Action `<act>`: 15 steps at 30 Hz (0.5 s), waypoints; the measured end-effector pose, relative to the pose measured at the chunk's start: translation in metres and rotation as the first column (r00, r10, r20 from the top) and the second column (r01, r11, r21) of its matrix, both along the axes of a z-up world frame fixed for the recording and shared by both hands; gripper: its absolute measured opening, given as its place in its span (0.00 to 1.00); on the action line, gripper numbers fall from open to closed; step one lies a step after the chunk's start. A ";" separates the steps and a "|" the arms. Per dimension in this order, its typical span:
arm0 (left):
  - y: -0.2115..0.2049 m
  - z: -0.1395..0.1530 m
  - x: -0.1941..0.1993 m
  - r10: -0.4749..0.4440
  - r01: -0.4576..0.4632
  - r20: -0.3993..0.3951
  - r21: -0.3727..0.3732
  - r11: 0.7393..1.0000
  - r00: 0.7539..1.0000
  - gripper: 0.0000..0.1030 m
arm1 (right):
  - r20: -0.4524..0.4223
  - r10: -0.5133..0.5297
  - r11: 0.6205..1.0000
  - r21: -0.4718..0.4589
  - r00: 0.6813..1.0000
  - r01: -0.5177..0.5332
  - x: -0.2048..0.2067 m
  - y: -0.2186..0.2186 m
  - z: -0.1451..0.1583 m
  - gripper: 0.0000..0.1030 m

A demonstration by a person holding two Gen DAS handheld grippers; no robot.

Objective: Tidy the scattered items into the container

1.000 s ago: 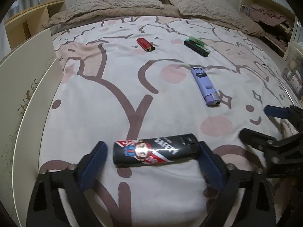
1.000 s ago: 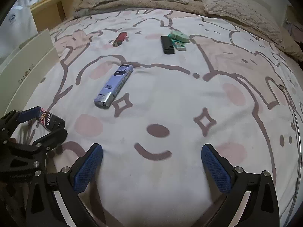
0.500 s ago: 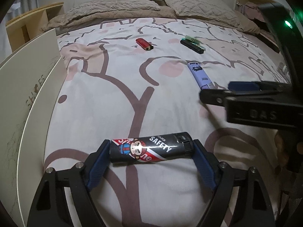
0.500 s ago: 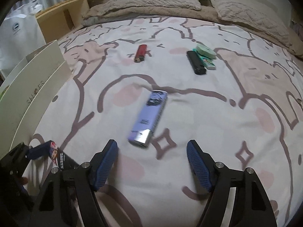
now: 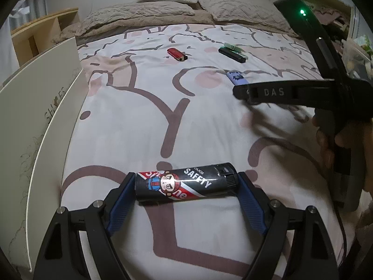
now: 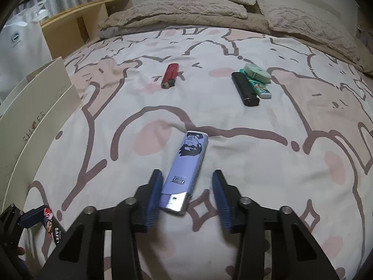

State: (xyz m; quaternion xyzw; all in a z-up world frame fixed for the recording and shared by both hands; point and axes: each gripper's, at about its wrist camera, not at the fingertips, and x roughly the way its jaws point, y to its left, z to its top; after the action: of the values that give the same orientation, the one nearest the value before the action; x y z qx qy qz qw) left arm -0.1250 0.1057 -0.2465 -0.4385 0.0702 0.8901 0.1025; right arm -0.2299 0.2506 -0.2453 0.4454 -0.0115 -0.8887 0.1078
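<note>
A black lighter with a cartoon print lies crosswise on the bedspread, and my left gripper is shut on it, a blue pad pressing each end. It also shows at the lower left of the right wrist view, black lighter. My right gripper straddles the near end of a purple lighter. Its jaws are closing: the left pad touches the lighter's side, while the right pad stands apart. A cream shoe box stands along the bed's left edge.
Farther up the bed lie a red lighter, a plain black lighter and green lighters beside it. Pillows and a beige blanket fill the far end. A wooden shelf and a white bag stand on the left.
My right gripper moved up the bed to the purple lighter and its jaws narrowed around it. The left gripper's pads came in against the ends of the black cartoon lighter.
</note>
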 end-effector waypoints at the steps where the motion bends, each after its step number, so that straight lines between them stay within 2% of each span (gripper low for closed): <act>1: 0.001 0.000 0.000 -0.010 0.010 0.002 -0.008 1.000 1.000 0.82 | -0.002 0.001 1.000 -0.006 1.000 -0.001 0.001 0.002 0.000 0.33; 3: -0.001 0.001 0.001 -0.036 0.036 0.014 -0.011 0.999 0.999 0.82 | -0.003 0.005 1.000 -0.013 1.000 -0.005 0.002 0.004 0.000 0.29; 4: -0.002 0.001 0.001 -0.046 0.046 0.021 -0.010 0.999 0.999 0.82 | -0.003 0.005 1.000 -0.007 1.000 -0.005 0.003 0.005 0.000 0.24; 11: -0.005 0.002 0.007 -0.122 0.124 0.040 -0.033 0.992 0.992 0.82 | -0.006 0.058 0.998 0.016 0.998 -0.057 0.018 0.006 0.000 0.24; 15: -0.005 0.001 0.010 -0.128 0.129 0.028 -0.031 0.991 0.991 0.82 | -0.007 0.107 0.993 0.056 0.994 -0.106 0.034 0.003 0.001 0.24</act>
State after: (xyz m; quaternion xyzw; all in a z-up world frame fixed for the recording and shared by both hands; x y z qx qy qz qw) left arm -0.1153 0.1004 -0.2458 -0.4461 0.1114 0.8747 0.1534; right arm -0.1960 0.2533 -0.2442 0.4440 0.0374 -0.8838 0.1428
